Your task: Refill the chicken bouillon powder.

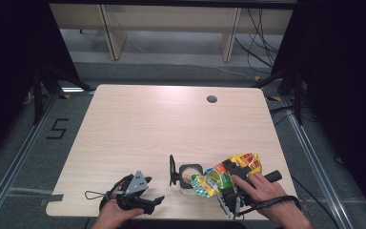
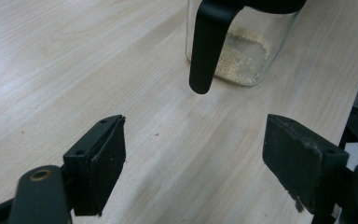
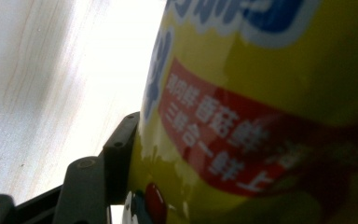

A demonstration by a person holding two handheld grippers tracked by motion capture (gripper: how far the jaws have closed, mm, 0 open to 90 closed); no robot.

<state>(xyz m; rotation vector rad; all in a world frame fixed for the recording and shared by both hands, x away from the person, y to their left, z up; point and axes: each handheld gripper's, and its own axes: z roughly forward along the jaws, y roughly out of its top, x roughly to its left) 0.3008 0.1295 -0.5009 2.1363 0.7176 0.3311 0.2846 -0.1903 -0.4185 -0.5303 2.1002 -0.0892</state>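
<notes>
A clear glass jar [image 1: 189, 176] with a black flip lid [image 1: 172, 170] standing open sits near the table's front edge; pale granules cover its bottom [image 2: 242, 58]. A yellow snack bag [image 1: 224, 175] is tipped with its mouth over the jar, and my right gripper [image 1: 231, 183] is shut on it. In the right gripper view the bag [image 3: 261, 107] presses against one black pad [image 3: 121, 154]. My left gripper [image 1: 153, 202] rests low at the front left, open, its pads [image 2: 103, 163] wide apart with bare table between them, pointing toward the jar.
The light wooden table [image 1: 147, 124] has a round cable hole [image 1: 212, 99] at the back right. Wooden furniture legs [image 1: 109, 33] and loose cables [image 1: 262, 43] lie on the floor beyond. Black curtains flank both sides.
</notes>
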